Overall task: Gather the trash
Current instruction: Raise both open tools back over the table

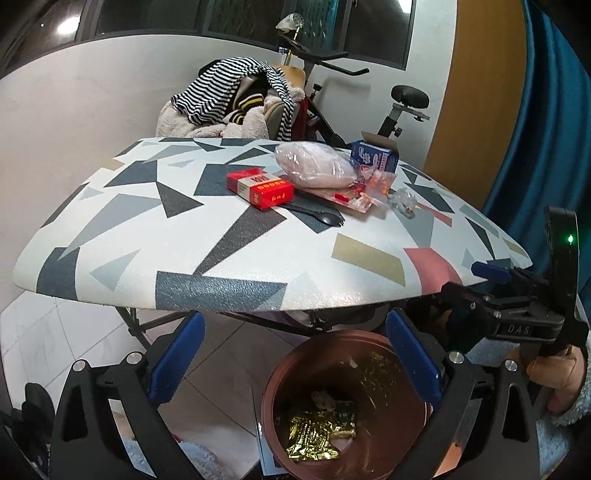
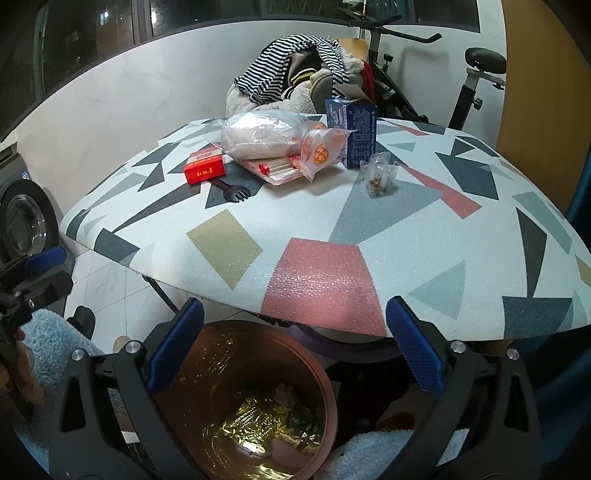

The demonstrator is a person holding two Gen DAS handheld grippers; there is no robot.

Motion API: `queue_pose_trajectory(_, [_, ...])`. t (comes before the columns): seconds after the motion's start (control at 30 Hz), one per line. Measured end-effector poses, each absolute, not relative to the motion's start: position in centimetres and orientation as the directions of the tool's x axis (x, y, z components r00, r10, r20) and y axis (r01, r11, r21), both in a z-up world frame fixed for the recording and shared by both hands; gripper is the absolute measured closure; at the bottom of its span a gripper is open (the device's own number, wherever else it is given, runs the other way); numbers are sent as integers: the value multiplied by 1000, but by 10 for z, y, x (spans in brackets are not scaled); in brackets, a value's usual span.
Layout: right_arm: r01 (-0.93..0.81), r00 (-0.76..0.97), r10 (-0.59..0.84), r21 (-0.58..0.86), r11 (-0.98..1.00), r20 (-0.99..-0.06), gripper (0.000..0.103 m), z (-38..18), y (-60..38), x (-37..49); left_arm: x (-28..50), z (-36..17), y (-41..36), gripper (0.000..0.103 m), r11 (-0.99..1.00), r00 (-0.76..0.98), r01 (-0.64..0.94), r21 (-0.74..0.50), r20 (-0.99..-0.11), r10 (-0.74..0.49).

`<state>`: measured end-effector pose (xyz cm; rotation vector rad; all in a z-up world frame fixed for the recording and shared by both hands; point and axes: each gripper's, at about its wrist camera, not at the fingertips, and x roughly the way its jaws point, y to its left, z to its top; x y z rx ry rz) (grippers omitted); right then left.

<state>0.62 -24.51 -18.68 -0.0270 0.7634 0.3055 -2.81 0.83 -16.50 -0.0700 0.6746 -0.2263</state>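
Both views are evenly lit by indoor light from above, and the windows [image 1: 229, 14] behind are dark, with a lamp glare at far left. The desk [image 1: 229, 258] shows a soft sheen near its front edge and shades the floor beneath. Fisheye bending curves the edges; focus is sharp throughout.

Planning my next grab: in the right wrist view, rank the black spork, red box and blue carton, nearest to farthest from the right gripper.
From the right gripper:
1. black spork, left of centre.
2. red box, just behind it.
3. blue carton, far edge, right.
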Motion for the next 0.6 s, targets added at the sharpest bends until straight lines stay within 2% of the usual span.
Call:
queue_pose_trajectory(0.23, [-290, 680, 248, 58, 955, -690, 6, -186, -241, 8, -23, -147, 13, 7, 973, 785, 187, -136, -575, -231])
queue_pose_trajectory(0.6, [-195, 690, 219, 114, 974, -690, 6, -170, -272, 44, 7, -120, 36, 7, 975, 804, 156, -159, -553, -219])
